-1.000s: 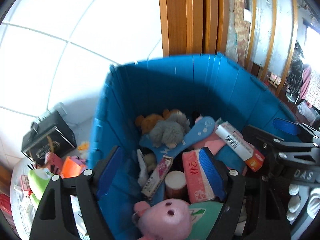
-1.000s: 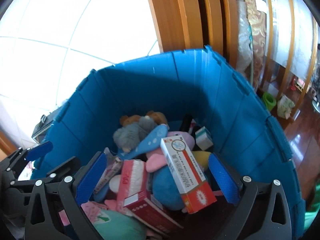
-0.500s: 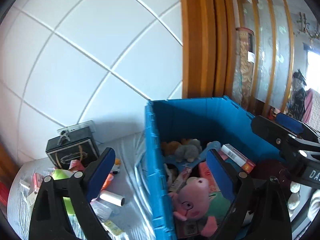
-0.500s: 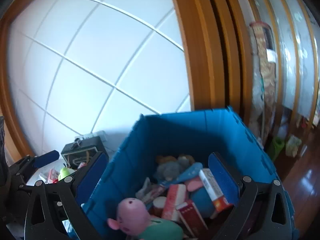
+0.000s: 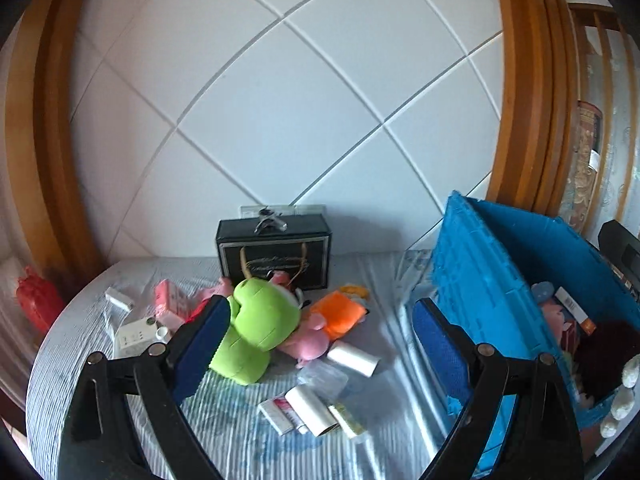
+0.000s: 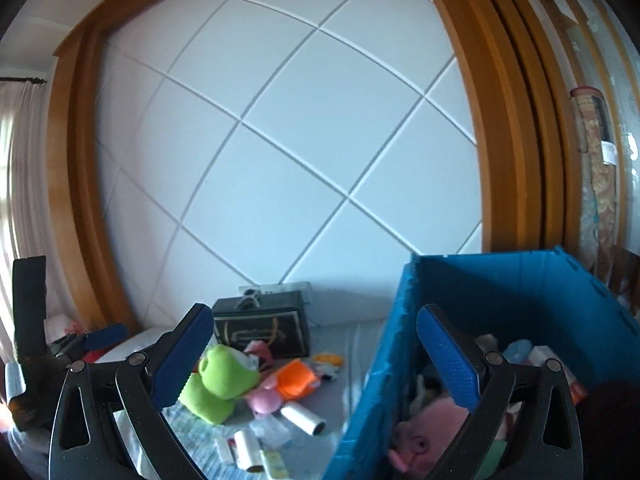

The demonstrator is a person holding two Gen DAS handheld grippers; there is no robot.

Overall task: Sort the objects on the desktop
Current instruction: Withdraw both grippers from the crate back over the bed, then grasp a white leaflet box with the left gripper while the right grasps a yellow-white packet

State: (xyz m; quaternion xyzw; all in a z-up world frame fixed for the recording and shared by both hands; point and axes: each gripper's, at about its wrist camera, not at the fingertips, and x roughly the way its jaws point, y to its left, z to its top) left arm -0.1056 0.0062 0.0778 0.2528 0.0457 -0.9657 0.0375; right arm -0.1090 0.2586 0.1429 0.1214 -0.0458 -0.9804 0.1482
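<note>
White panelled wall with diagonal grooves, wooden frame at both sides; below it a table under a grey striped cloth [image 5: 224, 420]. Blue crate [image 5: 472, 280] stands at the table's right side, already holding plush toys and cartons.

Unsorted items lie left of the crate: green plush toy [image 5: 260, 328] in the middle, orange plush [image 5: 340, 312] and pink plush [image 5: 308, 346] touching it on its right, white rolls [image 5: 352, 358] and small cartons [image 5: 276, 416] nearer the camera, black gift box [image 5: 274, 252] upright against the wall.

Left gripper [image 5: 320, 348]: jaws have just been opening, now wide apart, nothing between the pads. Right gripper [image 6: 316, 360]: jaws apart, empty, half over the crate rim.

Judgement on handling: green plush looks light, soft, non-fragile; it will compress and sag. Best hold is across the head or the narrower neck, squeezing well in. Rolls look light, smooth, likely to roll away; take them across the barrel. Cartons are stiff; grip the flat faces.
</note>
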